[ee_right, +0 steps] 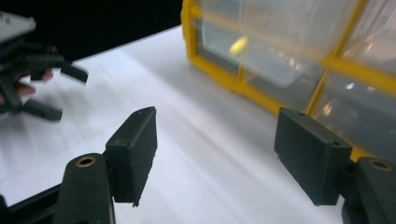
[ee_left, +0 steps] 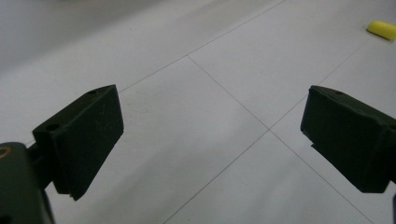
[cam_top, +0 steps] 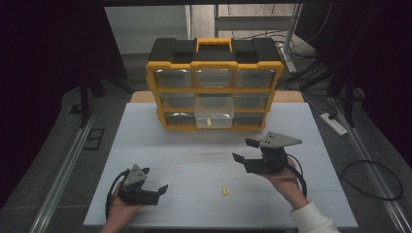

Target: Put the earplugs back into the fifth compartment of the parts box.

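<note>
A yellow and black organizer point(cam_top: 214, 63) with clear drawers stands at the back of the white table point(cam_top: 145, 141). Its lower middle drawer point(cam_top: 214, 112) is pulled out, with a small yellow piece point(cam_top: 207, 122) inside, also seen through the clear plastic point(ee_right: 239, 45). A second small yellow piece point(cam_top: 224, 191) lies on the table near the front, at the far right of the left gripper view point(ee_left: 382, 29). My left gripper point(cam_top: 155, 180) rests at the front left, open and empty point(ee_left: 210, 107). My right gripper point(cam_top: 243, 150) is held right of centre, open and empty point(ee_right: 217, 116), pointing leftwards past the organizer point(ee_right: 224, 77).
The table's front edge runs just beneath both hands. Floor rails, cables and a power strip point(cam_top: 333, 123) lie beside the table. The left gripper point(ee_right: 63, 93) appears at the left of the right gripper view.
</note>
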Demonstrator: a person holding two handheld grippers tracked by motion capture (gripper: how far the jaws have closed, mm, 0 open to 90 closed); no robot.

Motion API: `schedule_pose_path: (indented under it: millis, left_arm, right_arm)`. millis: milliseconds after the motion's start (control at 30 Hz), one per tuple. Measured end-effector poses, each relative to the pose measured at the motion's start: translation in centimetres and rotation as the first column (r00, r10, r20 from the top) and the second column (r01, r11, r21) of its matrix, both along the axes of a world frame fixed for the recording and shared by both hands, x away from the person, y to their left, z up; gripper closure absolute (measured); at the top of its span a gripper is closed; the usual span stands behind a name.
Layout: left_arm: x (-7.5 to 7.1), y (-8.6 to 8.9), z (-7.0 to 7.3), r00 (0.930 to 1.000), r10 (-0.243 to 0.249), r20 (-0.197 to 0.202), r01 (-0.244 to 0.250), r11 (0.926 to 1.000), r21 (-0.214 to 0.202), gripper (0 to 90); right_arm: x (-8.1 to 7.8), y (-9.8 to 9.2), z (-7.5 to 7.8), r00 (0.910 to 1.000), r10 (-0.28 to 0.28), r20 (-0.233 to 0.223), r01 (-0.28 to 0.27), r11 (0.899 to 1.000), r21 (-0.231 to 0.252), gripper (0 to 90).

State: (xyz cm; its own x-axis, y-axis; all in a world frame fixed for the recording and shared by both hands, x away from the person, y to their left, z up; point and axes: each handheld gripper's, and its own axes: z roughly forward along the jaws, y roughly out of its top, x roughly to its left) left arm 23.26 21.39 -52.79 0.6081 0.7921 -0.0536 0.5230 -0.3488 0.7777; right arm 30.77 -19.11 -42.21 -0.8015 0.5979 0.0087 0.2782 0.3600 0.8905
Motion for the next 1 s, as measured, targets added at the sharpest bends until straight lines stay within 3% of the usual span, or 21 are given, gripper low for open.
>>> schedule_pose_path:
  millis: [433,500,1000]
  left_arm:
    - [0.0,0.0,0.0,1.0000,0.004,0.002,-0.004,1.0000,-0.001,5.9]
    - [-0.1,0.0,0.0,1.0000,0.004,0.002,-0.004,1.0000,-0.002,5.9]
    - [0.0,-0.1,0.0,1.0000,-0.003,0.001,0.003,1.0000,0.001,5.9]
  right_arm:
    - [-1.5,-0.6,-2.9,0.9966,0.016,-0.081,-0.020,0.998,-0.053,30.7]
    - [-1.5,-0.3,-3.4,0.9936,0.024,-0.110,-0.032,0.997,-0.074,30.5]
    - [-1.5,3.0,-6.0,0.9779,0.074,-0.195,-0.107,0.981,-0.164,30.7]
